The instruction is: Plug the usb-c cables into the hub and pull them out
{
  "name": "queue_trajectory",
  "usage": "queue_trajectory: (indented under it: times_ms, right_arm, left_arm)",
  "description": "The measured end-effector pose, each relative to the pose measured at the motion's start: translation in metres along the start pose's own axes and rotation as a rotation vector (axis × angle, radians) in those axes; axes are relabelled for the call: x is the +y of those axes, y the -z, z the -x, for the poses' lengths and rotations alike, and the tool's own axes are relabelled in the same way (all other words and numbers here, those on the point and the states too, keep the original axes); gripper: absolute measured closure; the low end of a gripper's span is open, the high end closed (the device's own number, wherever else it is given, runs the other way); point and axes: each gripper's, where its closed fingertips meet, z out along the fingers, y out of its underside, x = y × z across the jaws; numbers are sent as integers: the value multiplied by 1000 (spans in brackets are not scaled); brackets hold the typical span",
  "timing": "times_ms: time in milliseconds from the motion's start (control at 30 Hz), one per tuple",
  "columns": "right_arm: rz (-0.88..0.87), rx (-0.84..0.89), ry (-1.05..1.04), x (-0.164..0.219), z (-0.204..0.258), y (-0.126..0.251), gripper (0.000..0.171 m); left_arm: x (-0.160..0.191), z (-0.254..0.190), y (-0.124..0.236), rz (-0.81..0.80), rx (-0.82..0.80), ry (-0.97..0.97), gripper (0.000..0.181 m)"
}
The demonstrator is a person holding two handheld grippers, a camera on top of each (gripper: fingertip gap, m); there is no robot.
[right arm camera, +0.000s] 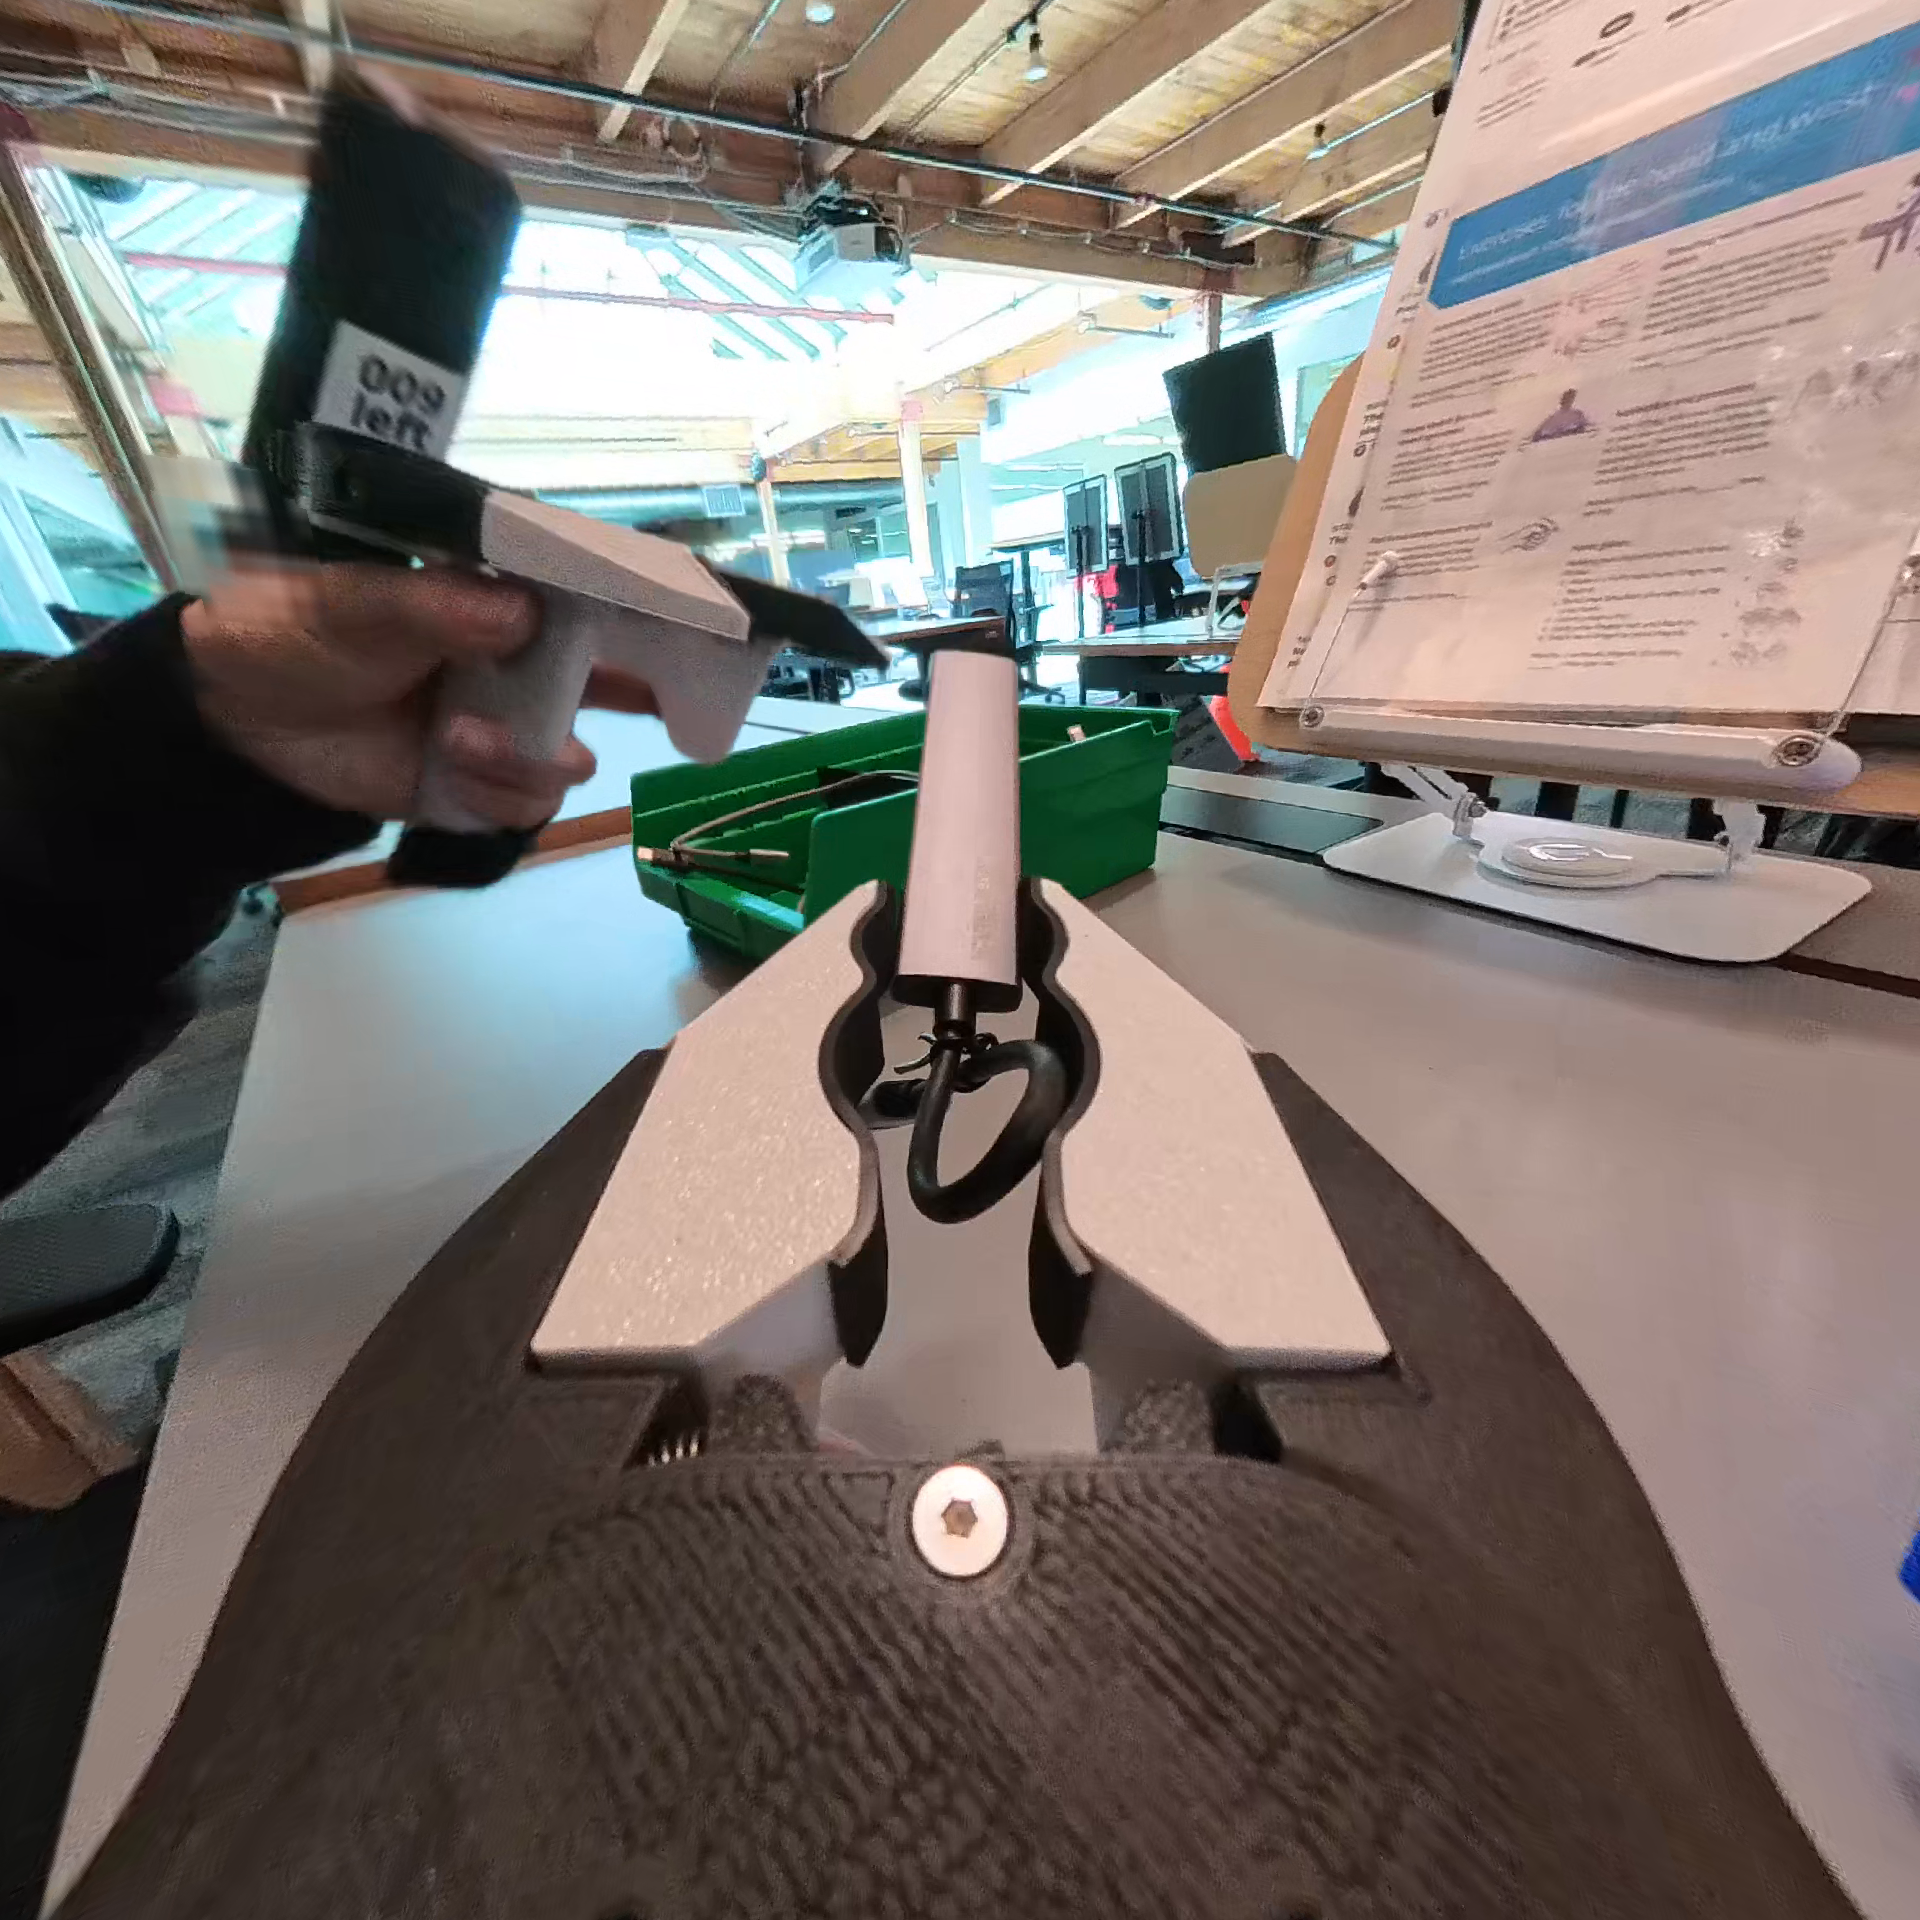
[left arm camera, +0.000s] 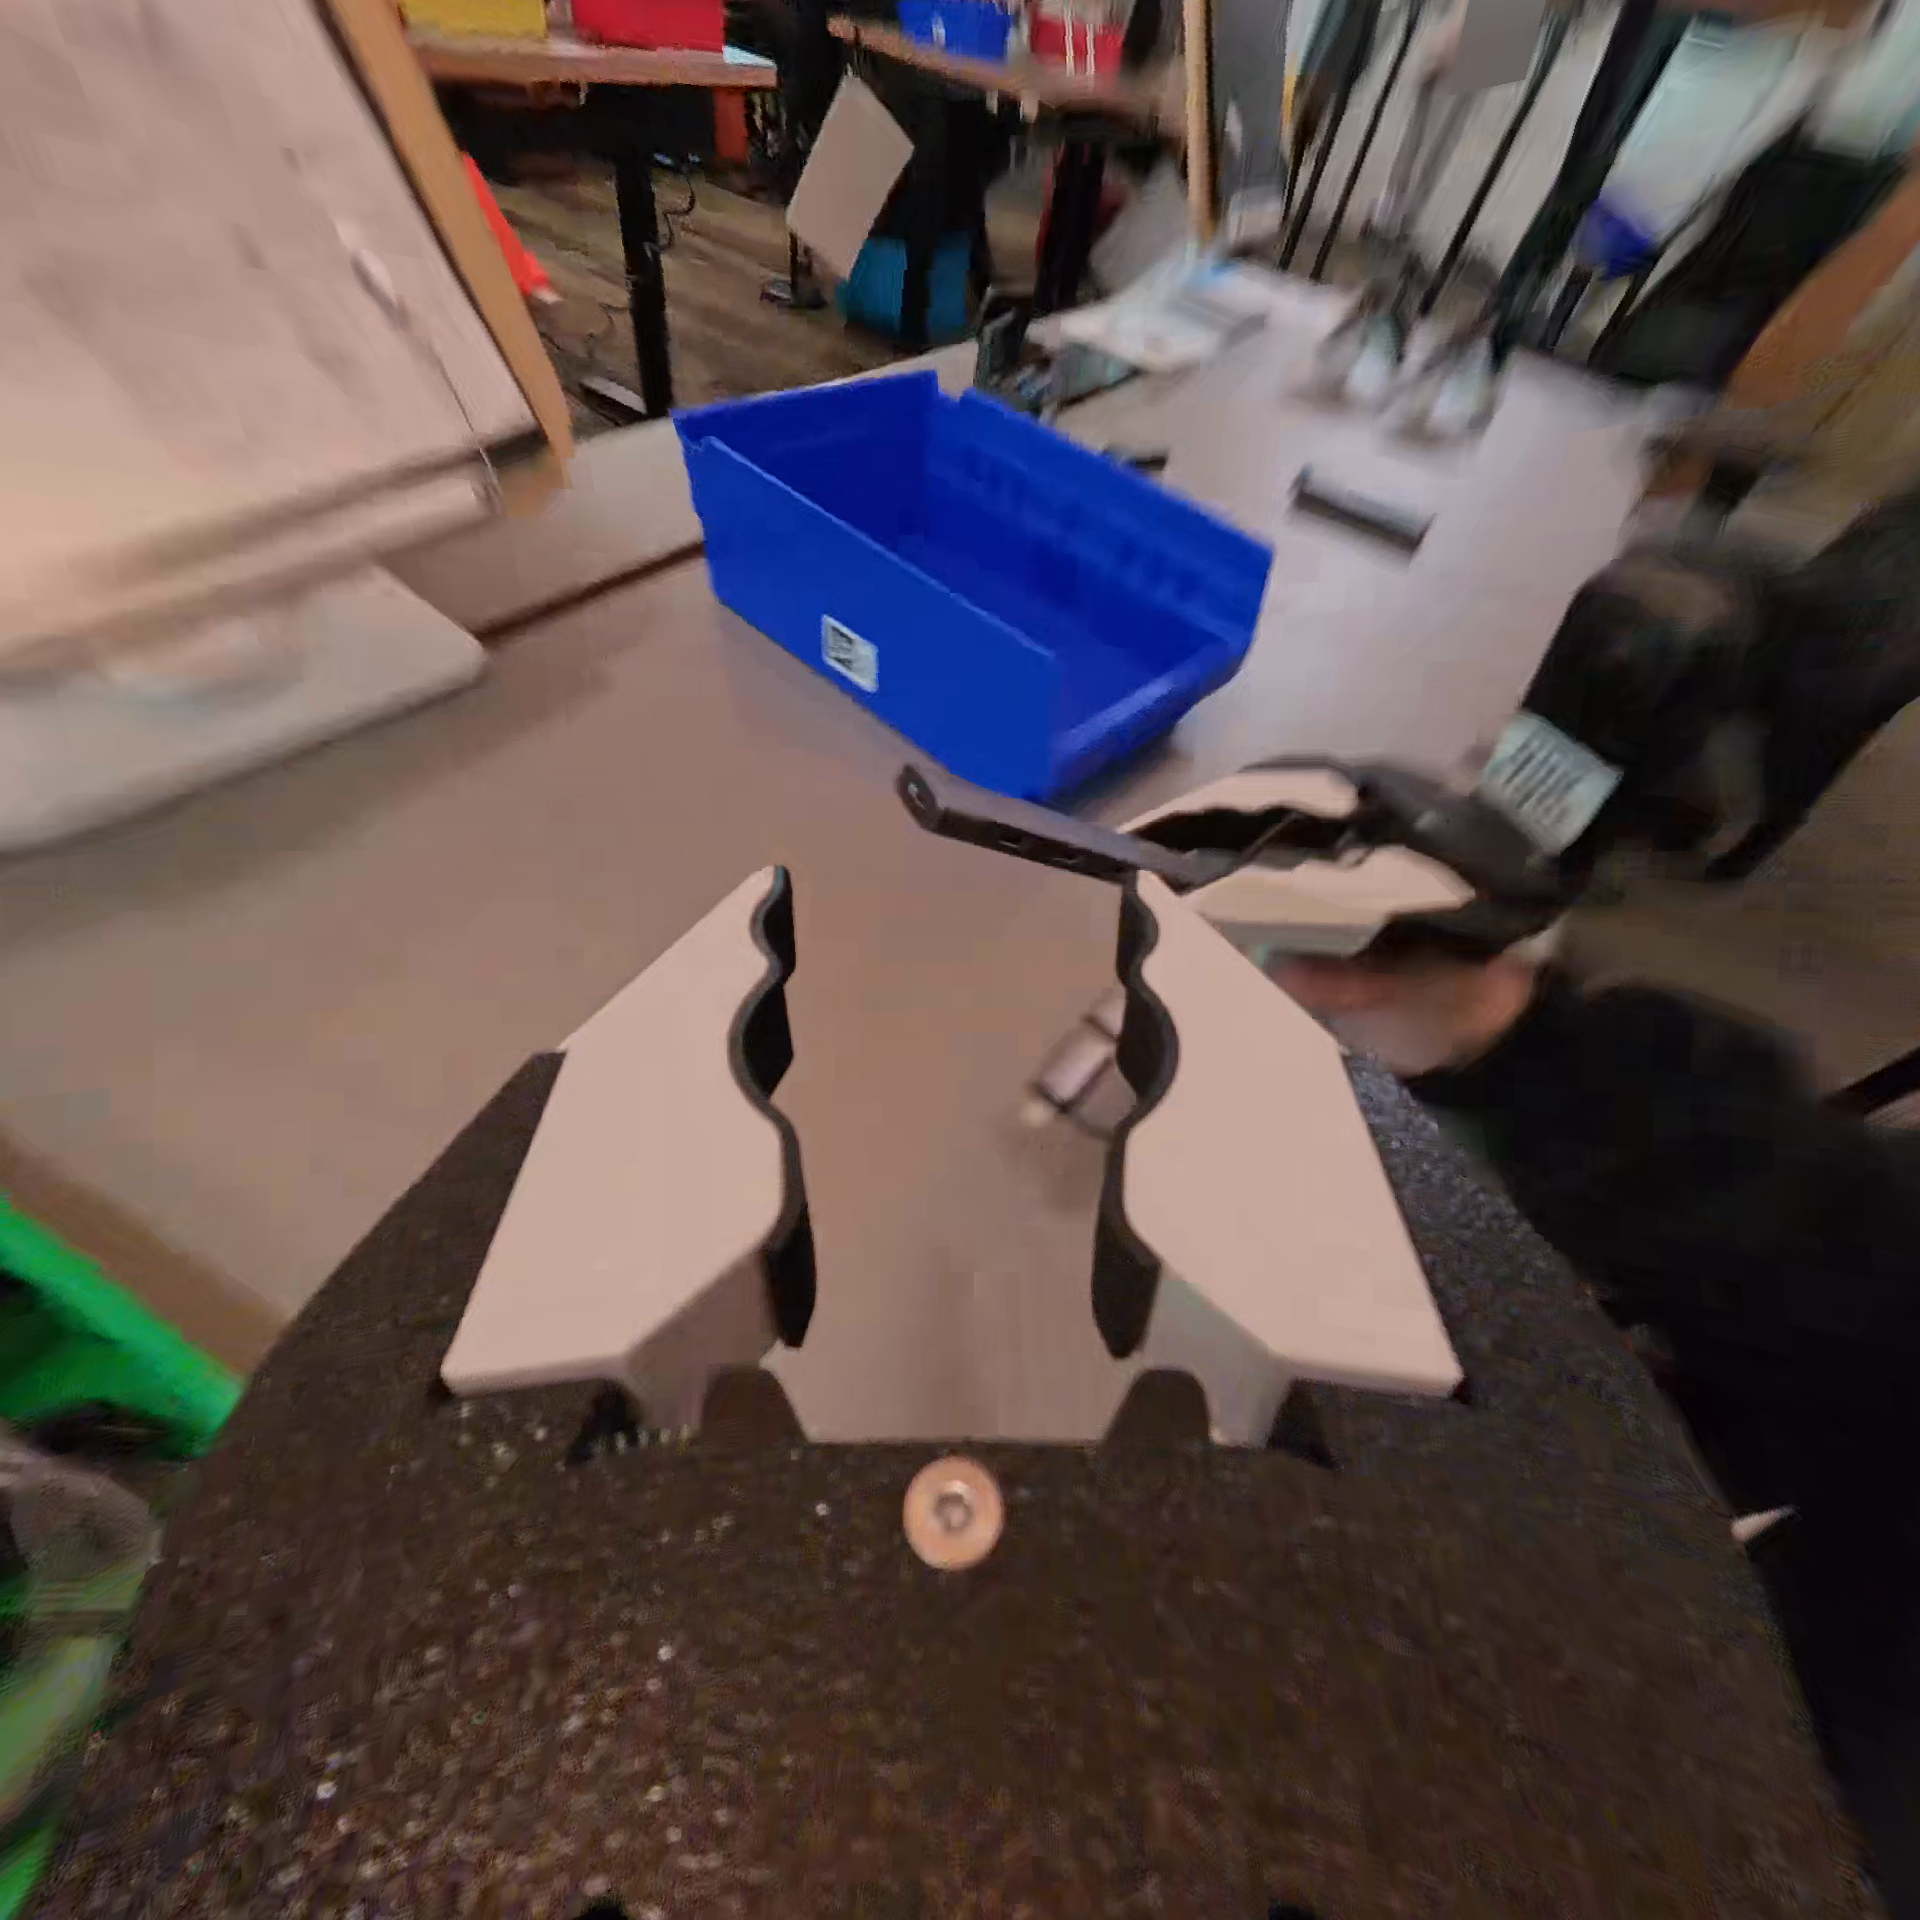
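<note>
Grey hub – upright, cables in bin

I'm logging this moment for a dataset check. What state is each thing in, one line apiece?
left gripper: jaws open, empty, above the table.
right gripper: jaws shut on the hub.
hub: held off the table, no cable visibly plugged in, its own black lead looped.
blue bin: upright on the table, looks empty.
green bin: upright on the table, holds cables.
</note>
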Motion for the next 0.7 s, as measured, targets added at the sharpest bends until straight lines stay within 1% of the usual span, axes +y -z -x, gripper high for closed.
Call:
queue_trajectory:
  times_ms: [33,67,133,167,233,300,433,533,700]
  right_arm:
    - [2,2,23,2,2,-2,148]
    - [1,13,57,3,5,-4,149]
    - [2,22,135,3,13,-9,149]
    - [5,16,178,3,18,-11,149]
    - [36,8,256,7,25,-14,149]
    - [52,32,311,10,25,-15,149]
    - [31,40,351,10,22,-13,149]
    - [2,8,362,11,26,-12,144]
    - [-50,70,381,4,19,-9,133]
  left_arm:
    - [8,-2,-3,-23,31,135,122]
    - [15,-6,-7,-44,70,244,122]
    - [29,-12,-19,-62,138,405,122]
    - [36,-14,-24,-60,167,461,125]
    - [34,-21,-30,-117,260,563,136]
    - [28,-21,-31,-188,331,659,171]
    - [28,-22,-33,-241,432,798,174]
    - [27,-24,-36,-291,507,944,175]
    - [30,-21,-41,-333,520,1099,175]
